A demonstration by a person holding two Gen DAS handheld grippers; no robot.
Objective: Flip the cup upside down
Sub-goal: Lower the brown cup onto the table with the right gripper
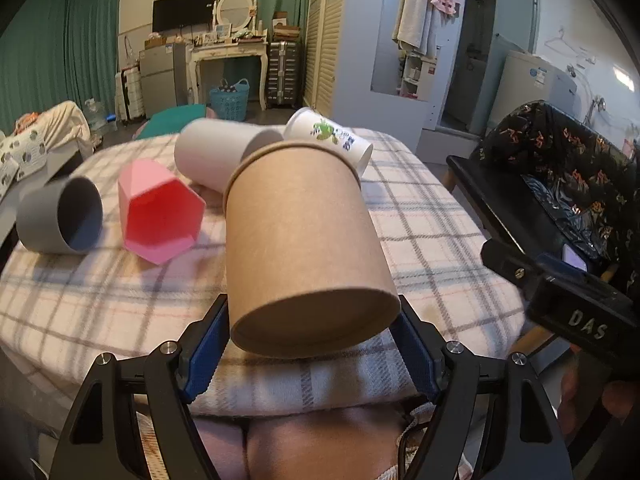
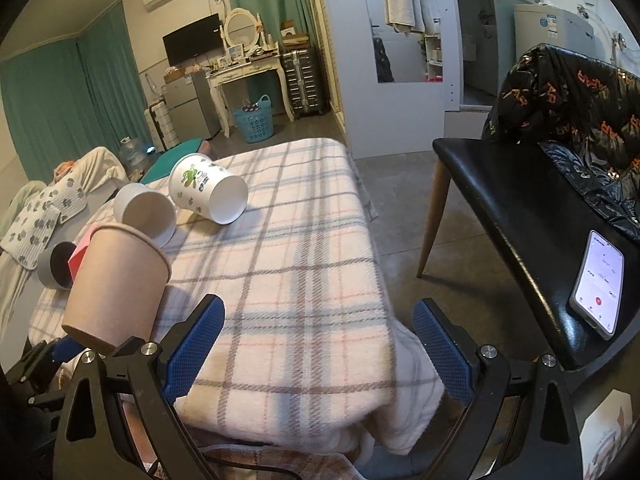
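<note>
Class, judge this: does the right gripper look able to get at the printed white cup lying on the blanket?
Probably yes. The right gripper is open and empty, and bare plaid blanket lies between it and the printed white cup; nothing blocks that path.

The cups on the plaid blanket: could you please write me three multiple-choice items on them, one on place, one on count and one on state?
1. Where is the brown paper cup?
A. between the fingers of the left gripper
B. on the black chair
C. in the blue basket

2. How many cups lie on the plaid blanket?
A. one
B. four
C. seven

3. How is the right gripper?
A. shut on the pink cup
B. shut on a phone
C. open, holding nothing

Answers:
1 A, its blue pads flank the cup's base.
2 B, the grey cup, pink cup, plain white cup and printed white cup lie there.
3 C, only blanket shows between its pads.
</note>
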